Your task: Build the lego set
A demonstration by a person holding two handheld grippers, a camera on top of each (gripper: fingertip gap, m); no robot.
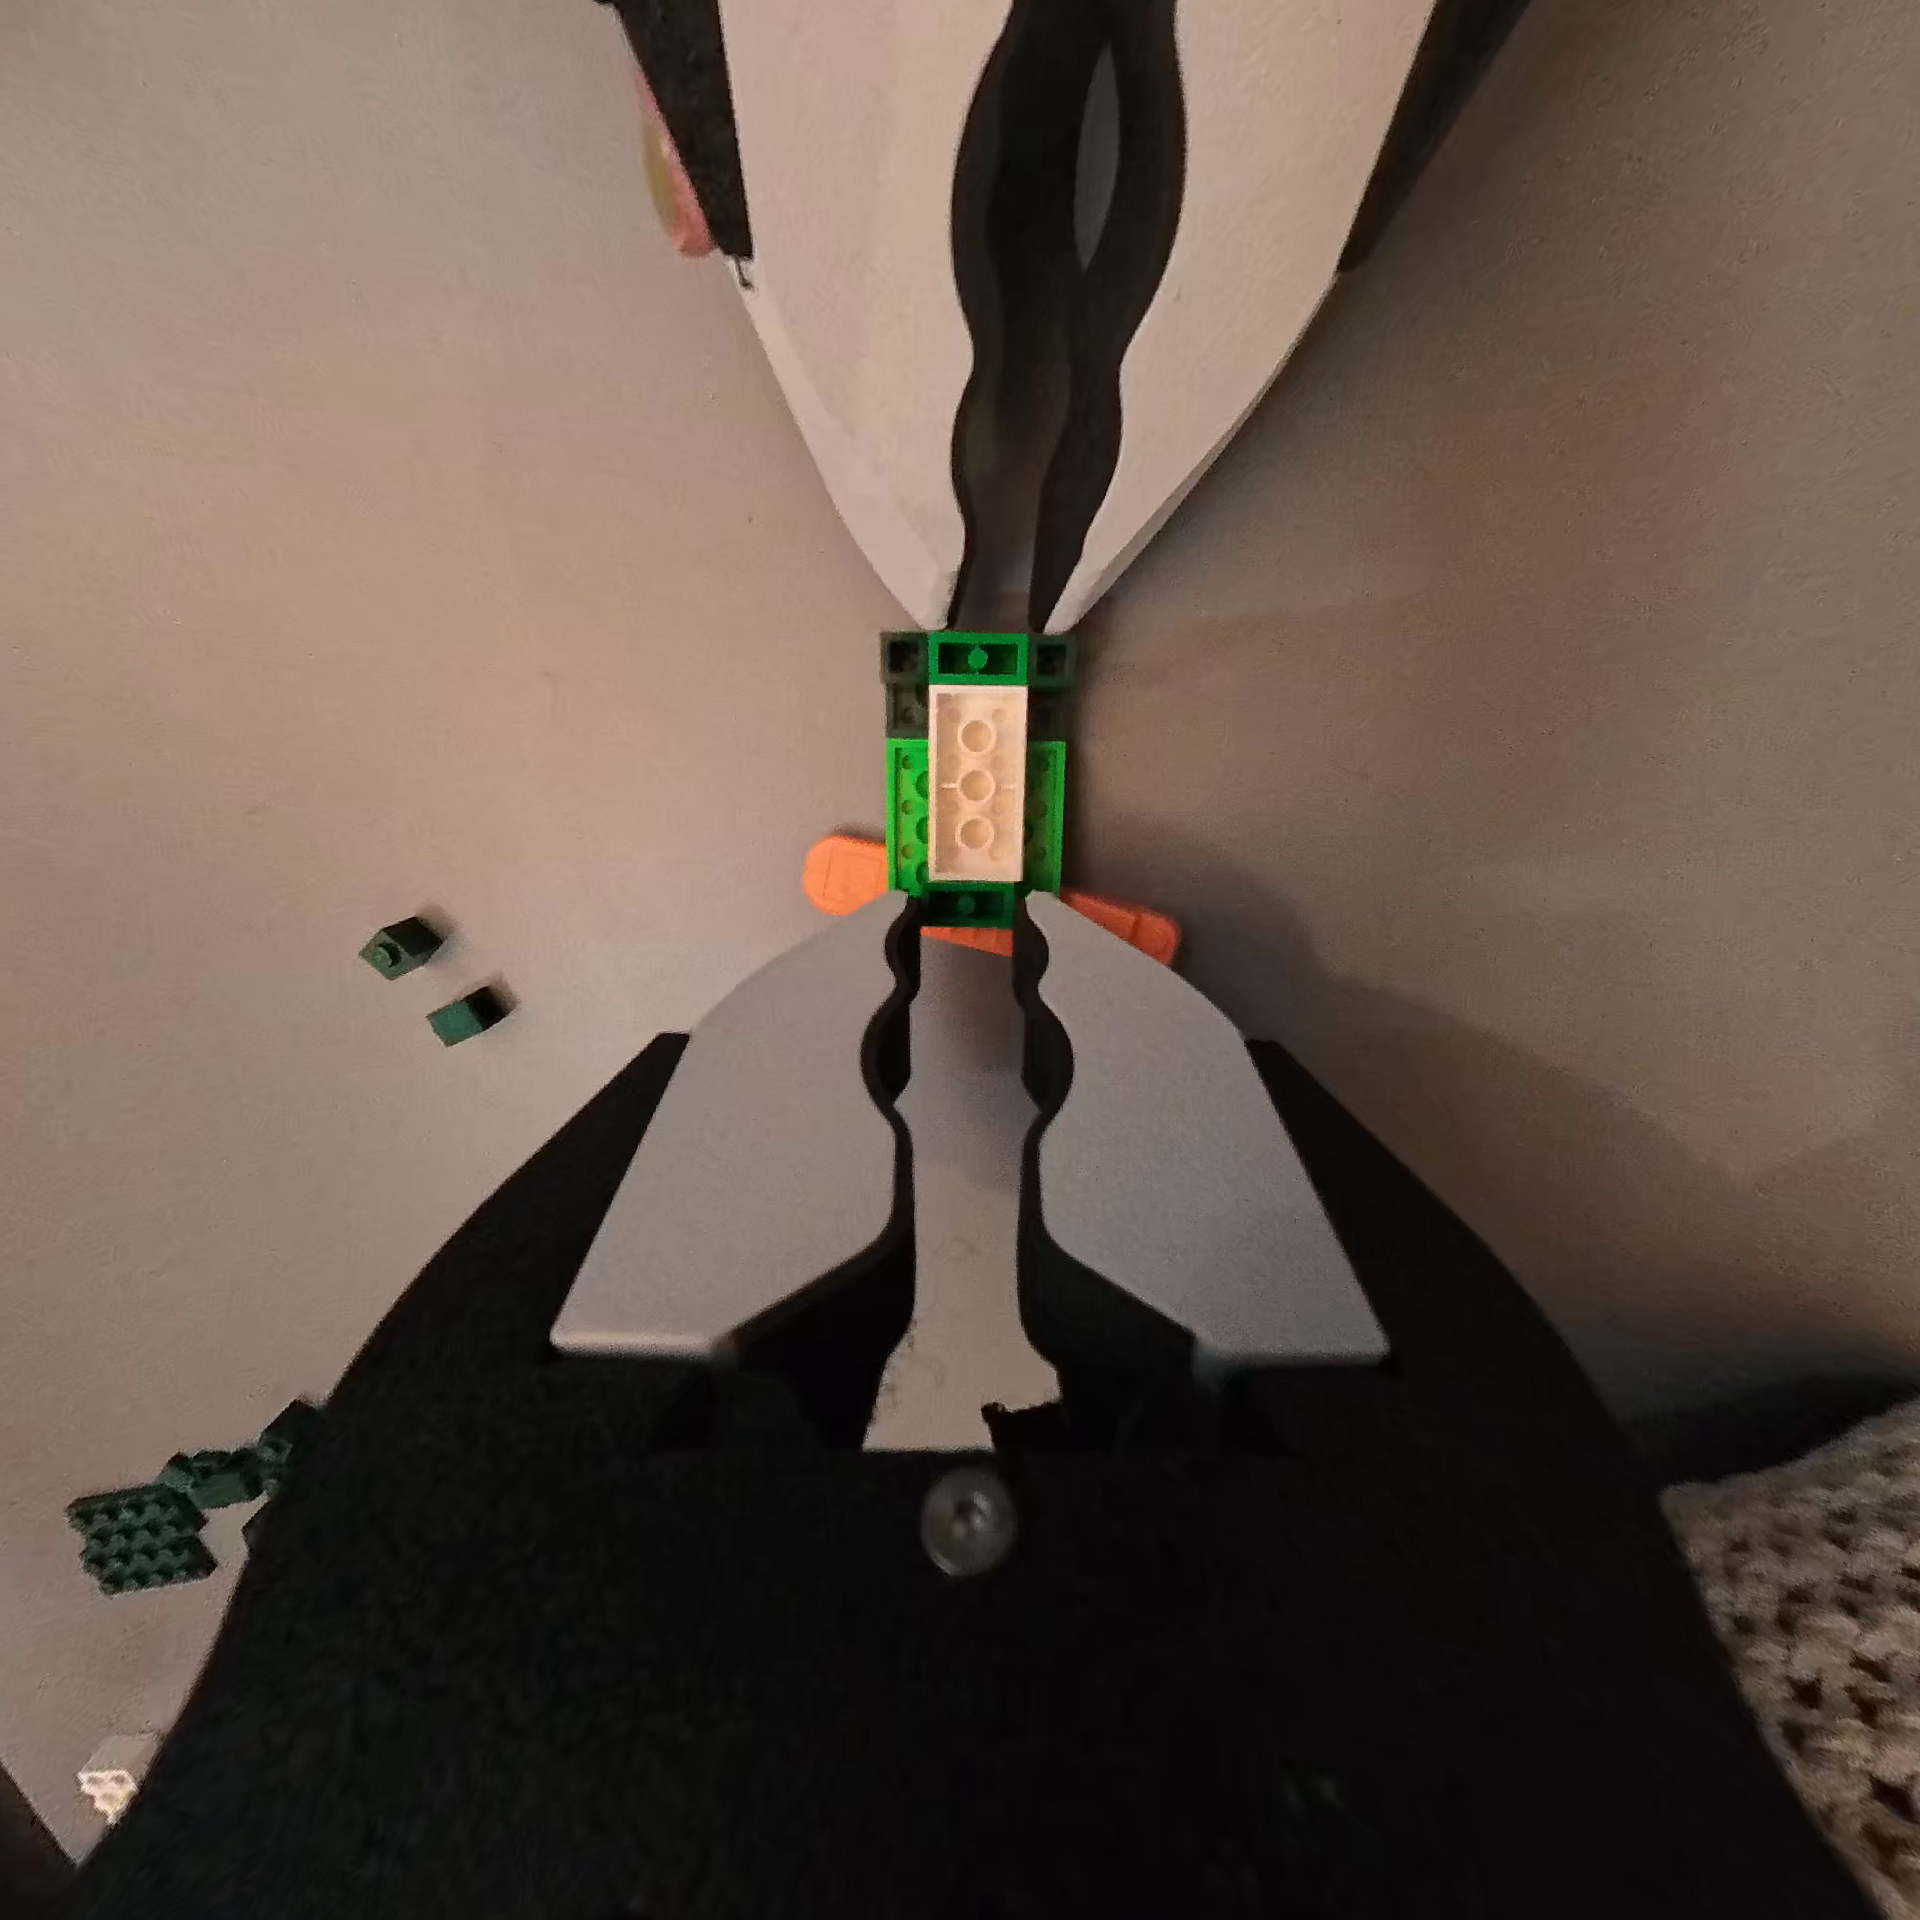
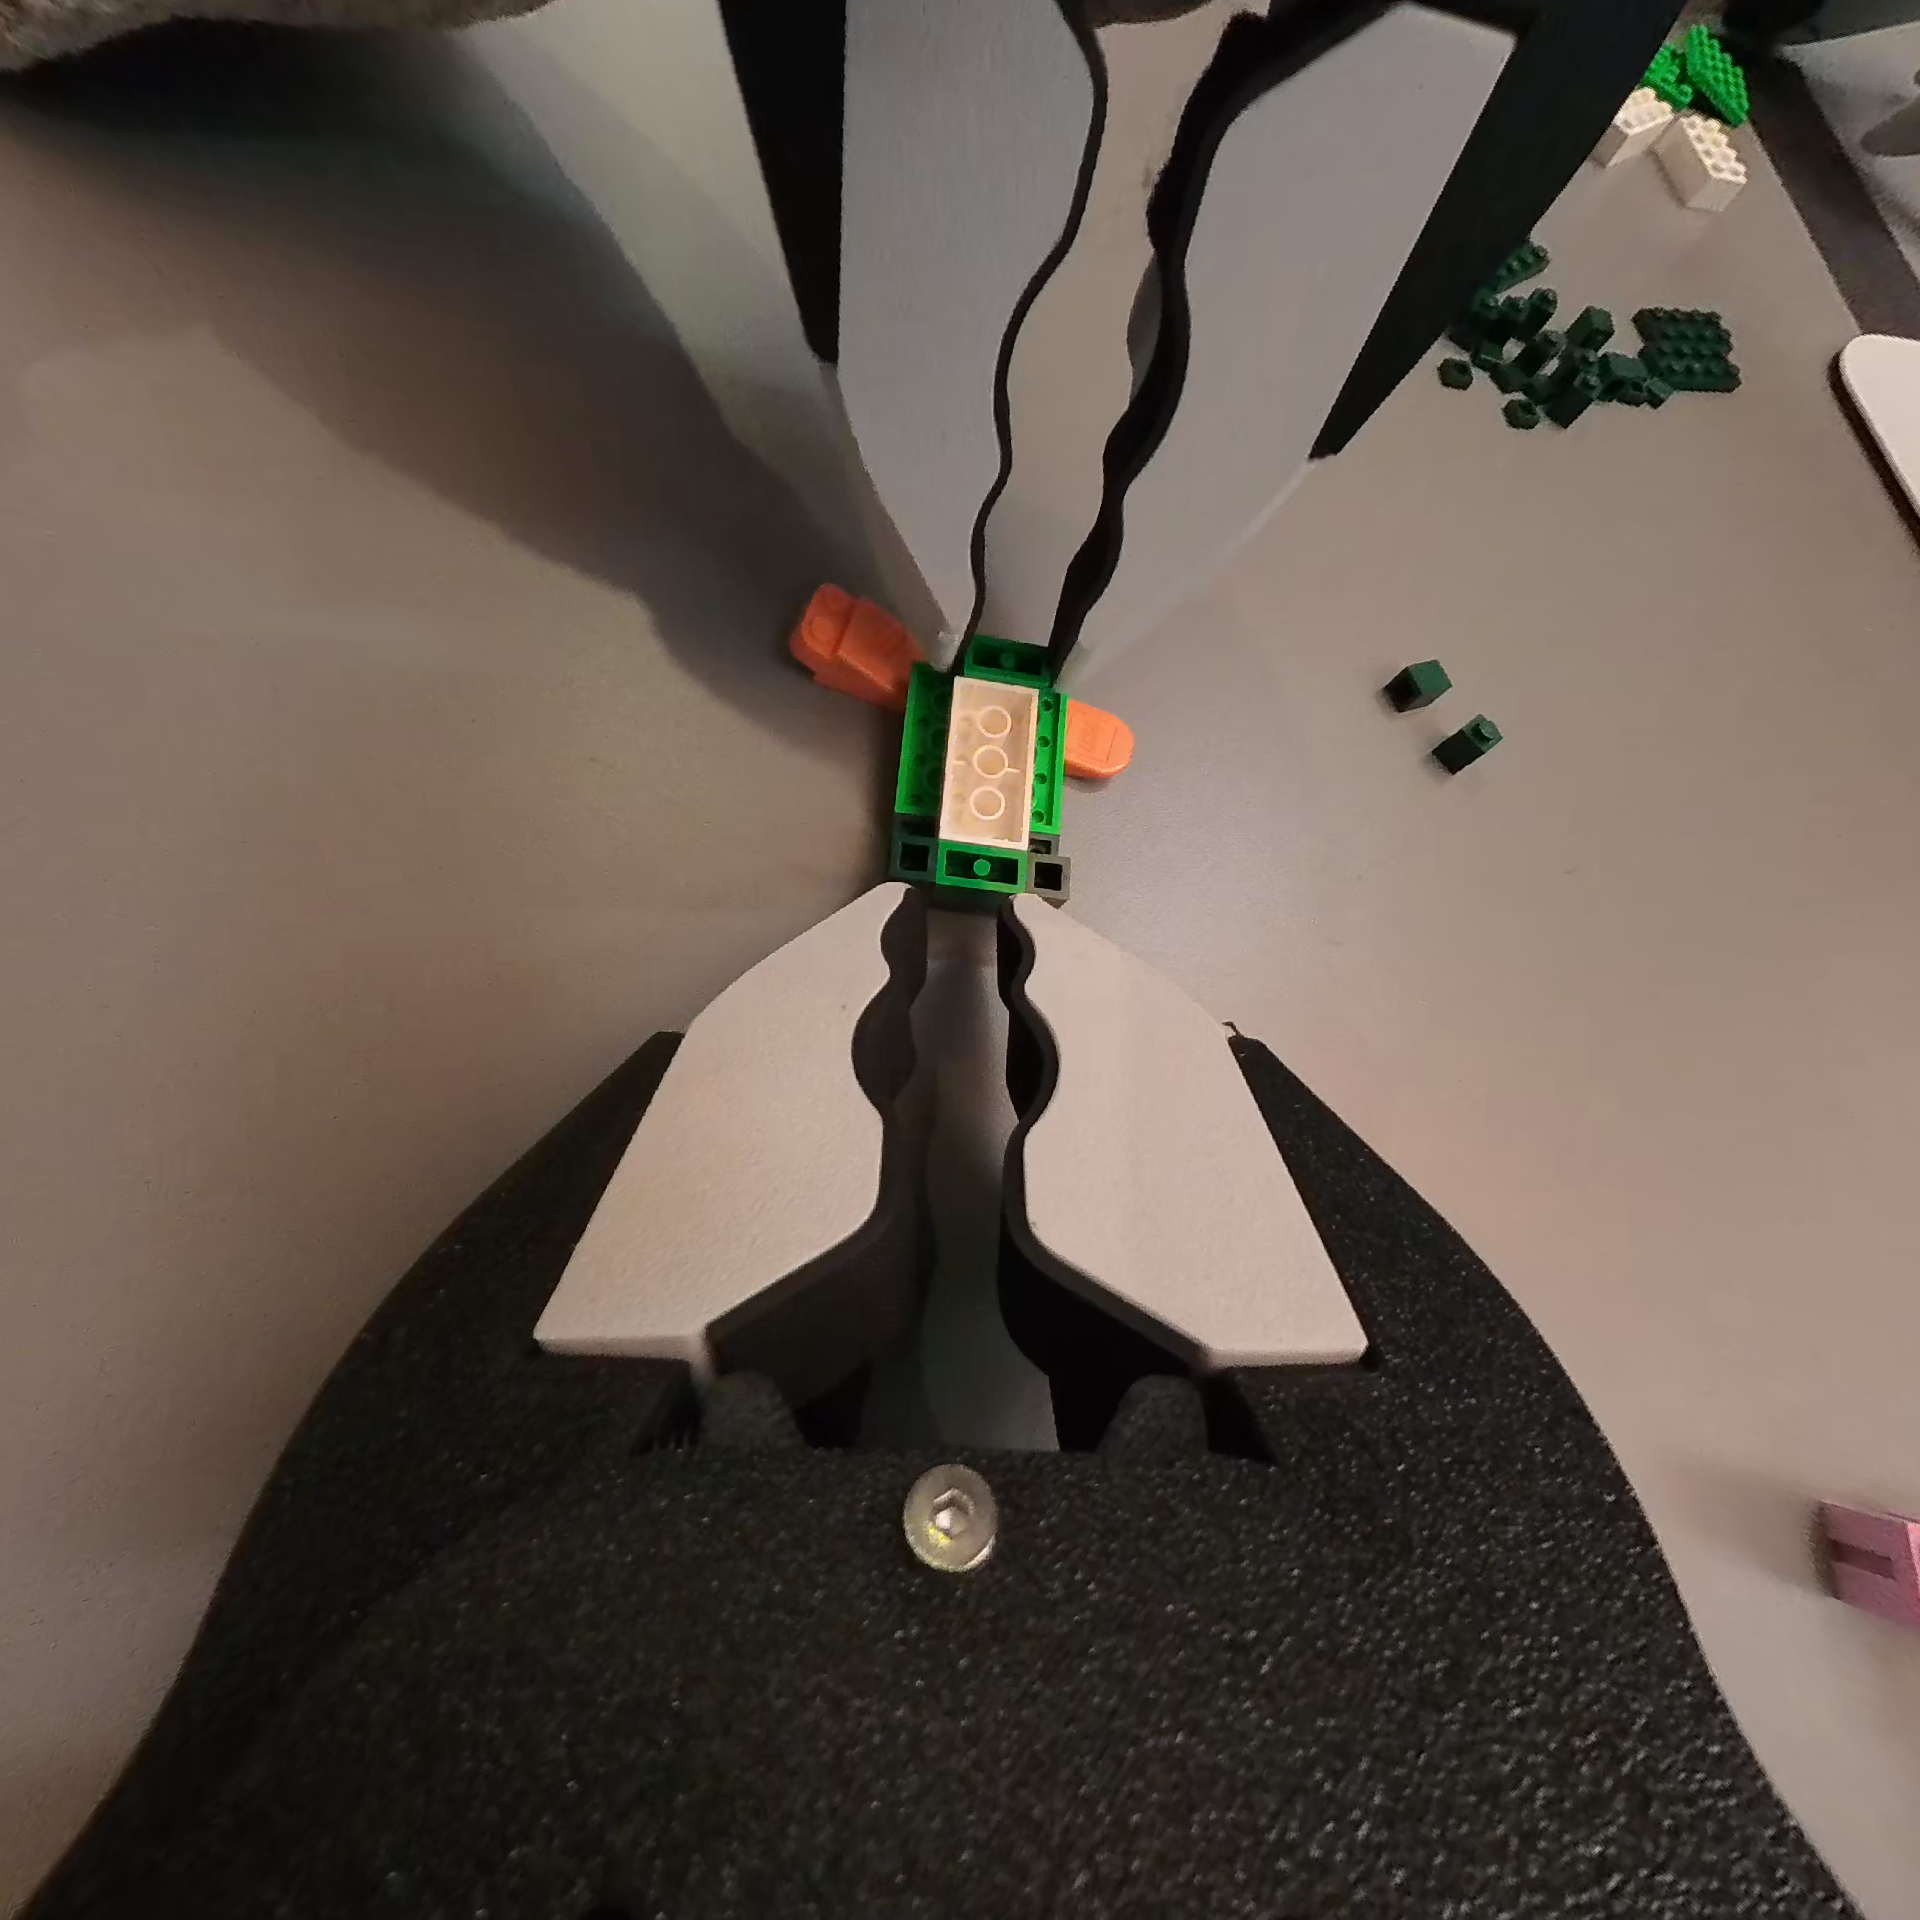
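The lego assembly (image 1: 975, 774), a bright green body with a white brick set underside-up in its middle and dark green bricks at one end, sat between the two grippers, and all positions below are taken from it. The left gripper (image 1: 968, 912) met its bright green end, fingertips drawn in narrow and clamped on the small green block projecting there. The right gripper (image 2: 961, 902) met the opposite, dark green end, likewise closed tight on the assembly; in the left wrist view its tips (image 1: 1006, 613) came in from the far side. The two tools faced each other nose to nose, so no room was left along the assembly's long axis. An orange piece (image 2: 852, 644) lay crosswise under the assembly, its rounded ends sticking out past both long edges. Whether the assembly rested on the grey table (image 2: 416, 727) or was lifted off it could not be told. Two small dark green bricks (image 2: 1442, 715) lay loose, well apart to one side, with bare table between them and the assembly. Farther off that side lay a dark green pile (image 2: 1590, 353). Beyond it sat white and bright green bricks (image 2: 1683, 114). A pink piece (image 2: 1870, 1569) sat near the right gripper's body at the frame edge.
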